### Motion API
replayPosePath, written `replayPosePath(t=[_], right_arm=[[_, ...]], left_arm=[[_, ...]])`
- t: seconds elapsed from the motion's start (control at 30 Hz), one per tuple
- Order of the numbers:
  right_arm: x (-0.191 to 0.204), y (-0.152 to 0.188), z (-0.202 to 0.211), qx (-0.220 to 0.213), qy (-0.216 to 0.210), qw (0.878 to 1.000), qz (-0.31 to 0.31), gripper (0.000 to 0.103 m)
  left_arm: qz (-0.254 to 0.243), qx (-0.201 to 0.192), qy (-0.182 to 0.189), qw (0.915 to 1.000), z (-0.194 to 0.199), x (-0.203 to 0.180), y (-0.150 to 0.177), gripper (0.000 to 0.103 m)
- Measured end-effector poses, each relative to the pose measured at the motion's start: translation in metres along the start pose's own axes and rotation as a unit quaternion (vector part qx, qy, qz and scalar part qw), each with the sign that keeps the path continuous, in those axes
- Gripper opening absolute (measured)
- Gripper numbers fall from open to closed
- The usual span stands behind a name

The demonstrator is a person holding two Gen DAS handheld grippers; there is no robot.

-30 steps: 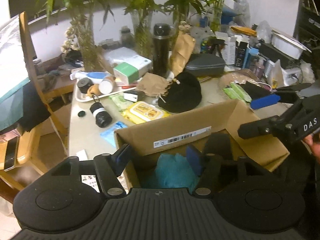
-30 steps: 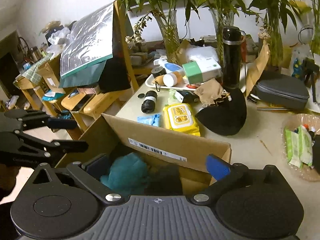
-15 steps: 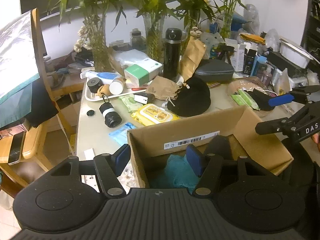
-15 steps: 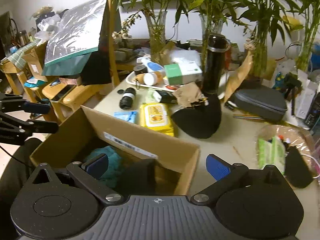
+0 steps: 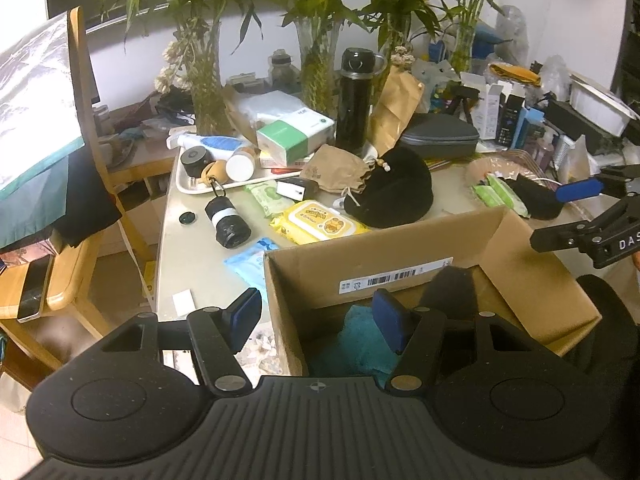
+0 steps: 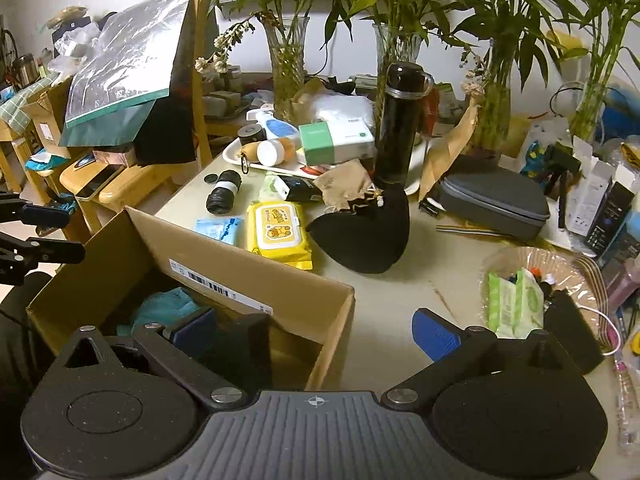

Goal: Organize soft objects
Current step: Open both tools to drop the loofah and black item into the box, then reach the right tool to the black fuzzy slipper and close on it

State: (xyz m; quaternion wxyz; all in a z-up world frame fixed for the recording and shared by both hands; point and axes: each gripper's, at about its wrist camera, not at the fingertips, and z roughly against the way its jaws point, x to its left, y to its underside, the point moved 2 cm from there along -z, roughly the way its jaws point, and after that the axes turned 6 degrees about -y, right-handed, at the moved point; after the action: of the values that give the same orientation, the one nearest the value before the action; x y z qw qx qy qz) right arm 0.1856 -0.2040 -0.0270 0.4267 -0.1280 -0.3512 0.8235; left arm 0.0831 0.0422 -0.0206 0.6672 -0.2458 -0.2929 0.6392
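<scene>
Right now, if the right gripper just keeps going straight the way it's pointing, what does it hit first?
Probably the cardboard box: its near right corner sits between the open right gripper fingers. Depth is unclear, so it might pass over it.

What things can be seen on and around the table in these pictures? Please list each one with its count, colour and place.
cardboard box: one, brown, open, at the near table edge
cloth: one, teal, inside the box
dark soft item: one, black, inside the box beside the cloth
black pouch: one, black, on the table behind the box
wipes pack: one, yellow, left of the black pouch
flask: one, black, upright behind the pouch
grey case: one, grey, right of the flask
tray: one, white, at the left of the table
left tool: one, black with blue pads, open, astride the box's left wall
right tool: one, black with blue pads, open, astride the box's right wall
</scene>
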Motion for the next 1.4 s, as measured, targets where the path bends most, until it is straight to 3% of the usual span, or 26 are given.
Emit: replayPosePath(t=[0.97,1.4], right_arm=[[-0.037,-0.020,-0.031,-0.034,0.007,0.999,0.012,0.103],[-0.064,-0.033,-0.060,-0.027,0.018,0.999,0.011,0.103]], left_arm=[[0.021,-0.010,0.010,0.9997,-0.018,0.014,-0.008,0.061],[0.029,0.002,-0.008,0.9996,-0.035,0.022,-0.013,0.061]])
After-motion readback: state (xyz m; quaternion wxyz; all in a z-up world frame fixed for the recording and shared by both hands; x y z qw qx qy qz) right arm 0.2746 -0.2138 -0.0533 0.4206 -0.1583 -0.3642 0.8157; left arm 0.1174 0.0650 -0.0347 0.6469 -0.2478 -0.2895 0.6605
